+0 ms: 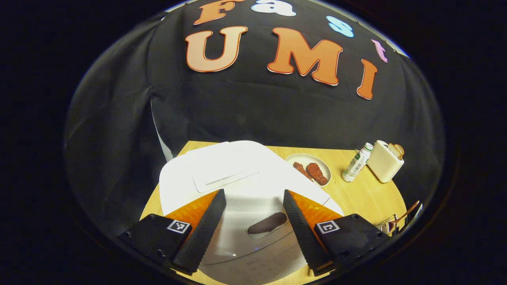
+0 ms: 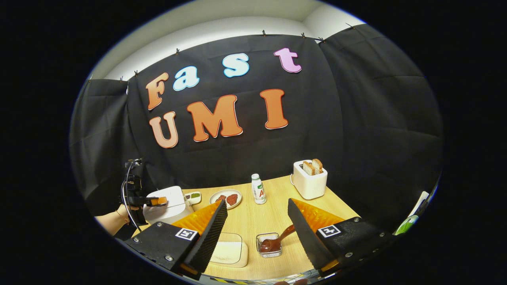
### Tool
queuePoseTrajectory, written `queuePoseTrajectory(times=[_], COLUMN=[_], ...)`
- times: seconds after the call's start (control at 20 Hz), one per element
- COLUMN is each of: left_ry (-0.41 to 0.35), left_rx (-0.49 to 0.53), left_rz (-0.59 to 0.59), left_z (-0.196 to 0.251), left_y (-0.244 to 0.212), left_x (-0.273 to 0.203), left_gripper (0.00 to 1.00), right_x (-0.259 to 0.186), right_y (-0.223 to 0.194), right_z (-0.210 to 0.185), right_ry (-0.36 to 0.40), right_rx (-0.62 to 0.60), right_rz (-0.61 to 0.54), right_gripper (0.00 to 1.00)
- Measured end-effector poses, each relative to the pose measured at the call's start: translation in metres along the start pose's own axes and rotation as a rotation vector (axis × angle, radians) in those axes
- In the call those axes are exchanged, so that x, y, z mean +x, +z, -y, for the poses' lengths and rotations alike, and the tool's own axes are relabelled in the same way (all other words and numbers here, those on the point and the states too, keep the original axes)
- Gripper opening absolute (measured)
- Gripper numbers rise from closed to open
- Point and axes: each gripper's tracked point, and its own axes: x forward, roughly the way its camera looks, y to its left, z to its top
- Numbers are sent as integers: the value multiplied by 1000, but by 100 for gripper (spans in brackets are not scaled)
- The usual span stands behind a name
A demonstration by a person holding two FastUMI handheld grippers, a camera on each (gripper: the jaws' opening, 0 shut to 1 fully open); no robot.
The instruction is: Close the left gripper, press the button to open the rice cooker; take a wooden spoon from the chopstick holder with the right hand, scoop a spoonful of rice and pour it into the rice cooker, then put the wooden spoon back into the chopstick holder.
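The rice cooker (image 1: 237,178) is sitting shut on the counter (image 1: 368,194). The left gripper (image 1: 253,229) is hanging above its button (image 1: 267,223), fingers wide, not yet closed for pressing. The right gripper (image 2: 255,237) is waiting near the wooden spoon (image 2: 277,239), fingers wide.

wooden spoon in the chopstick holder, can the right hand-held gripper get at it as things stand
Probably yes. In the right gripper view the right hand-held gripper is open, and the wooden spoon stands in the chopstick holder just ahead between its fingers, its handle leaning toward the right finger. Nothing lies between them.
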Motion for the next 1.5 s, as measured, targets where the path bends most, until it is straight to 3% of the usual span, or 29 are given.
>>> queuePoseTrajectory(times=[0.15, 0.3, 0.4, 0.6, 0.8, 1.05, 1.5], left_ry=[2, -1, -9, 2, 4, -4, 100], left_rx=[41, 11, 58, 78, 62, 28, 31], left_rz=[7, 19, 19, -22, 21, 167, 450], left_z=[-2, -3, -2, 2, 0, -3, -42], left_y=[-11, -9, -6, -5, 19, 88, 197], left_x=[1, 4, 1, -6, -30, -86, -234], left_gripper=[100, 100, 100, 100, 99, 99, 99], right_x=[4, 8, 10, 14, 21, 32, 47], right_y=[-5, -14, -15, -3, 16, 44, 66], right_z=[-5, -12, -14, -15, -17, -30, -51], right_ry=[12, 20, 24, 23, 28, 50, 80], right_rx=[31, 19, -1, -27, -42, -37, -70], right_rz=[-18, -35, -42, -23, 10, 66, 108], right_gripper=[95, 95, 94, 95, 95, 95, 95])
